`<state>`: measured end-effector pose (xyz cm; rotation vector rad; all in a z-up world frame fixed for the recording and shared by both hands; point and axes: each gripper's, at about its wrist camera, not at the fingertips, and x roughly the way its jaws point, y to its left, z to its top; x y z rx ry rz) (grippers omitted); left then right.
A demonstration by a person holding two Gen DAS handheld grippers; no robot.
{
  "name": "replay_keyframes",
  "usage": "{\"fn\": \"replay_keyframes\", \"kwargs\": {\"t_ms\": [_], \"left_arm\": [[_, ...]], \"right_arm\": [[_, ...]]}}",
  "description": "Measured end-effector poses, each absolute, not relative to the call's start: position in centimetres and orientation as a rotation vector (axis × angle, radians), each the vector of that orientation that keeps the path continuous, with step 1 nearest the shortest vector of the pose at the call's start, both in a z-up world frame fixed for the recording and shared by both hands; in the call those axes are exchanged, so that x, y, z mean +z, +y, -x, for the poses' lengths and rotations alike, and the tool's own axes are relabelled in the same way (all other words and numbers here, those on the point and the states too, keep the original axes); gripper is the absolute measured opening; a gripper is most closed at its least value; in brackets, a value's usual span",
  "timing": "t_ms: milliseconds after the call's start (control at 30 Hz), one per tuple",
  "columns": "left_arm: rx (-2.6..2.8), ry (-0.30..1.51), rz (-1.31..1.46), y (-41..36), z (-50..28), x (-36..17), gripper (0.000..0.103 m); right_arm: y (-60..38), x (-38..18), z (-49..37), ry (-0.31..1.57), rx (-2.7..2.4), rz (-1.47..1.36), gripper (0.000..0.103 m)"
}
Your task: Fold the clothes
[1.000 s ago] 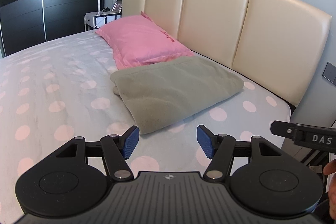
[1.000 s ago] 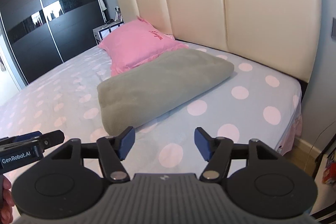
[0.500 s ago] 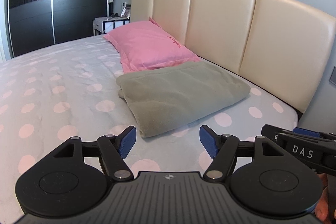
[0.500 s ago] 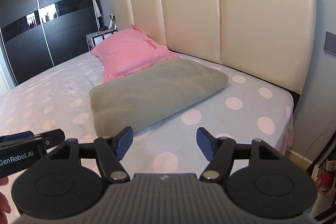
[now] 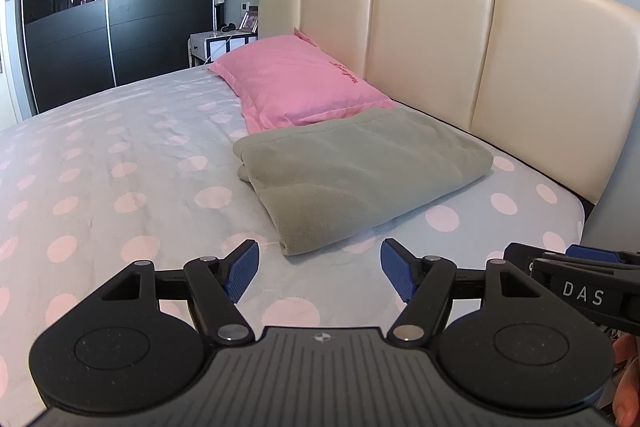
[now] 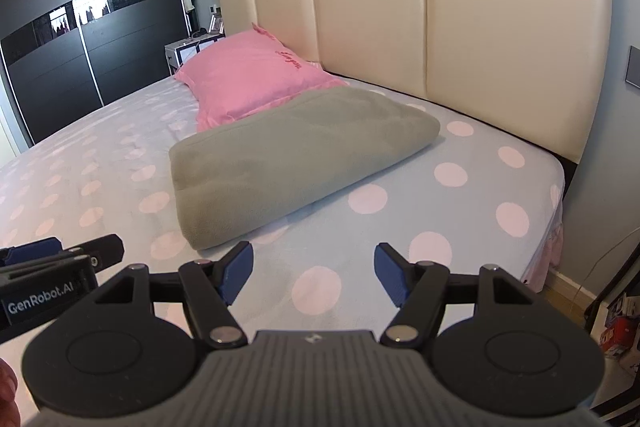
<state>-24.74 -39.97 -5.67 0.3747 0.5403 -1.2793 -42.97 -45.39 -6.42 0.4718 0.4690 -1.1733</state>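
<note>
The left gripper point(image 5: 319, 269) has just been opening, nothing between its jaws; the right gripper point(image 6: 313, 270) also stands spread and empty. The grey folded blanket point(image 5: 360, 175) lies on the bed point(image 5: 120, 163) at twelve o'clock, its far end touching the pink pillow point(image 5: 296, 87). The fold looks finished.

Folded grey-green garment point(image 5: 356, 171) flat beside pink pillow point(image 5: 296, 87)
</note>
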Motion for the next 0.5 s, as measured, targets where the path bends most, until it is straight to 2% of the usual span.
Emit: {"fn": "replay_keyframes", "kwargs": {"t_ms": [500], "left_arm": [[-1.295, 0.515, -0.381, -39.29, 25.24, -5.23, 0.070]], "right_arm": [[-45.07, -6.18, 42.58, 0.475, -1.178, -0.442, 0.070]]}}
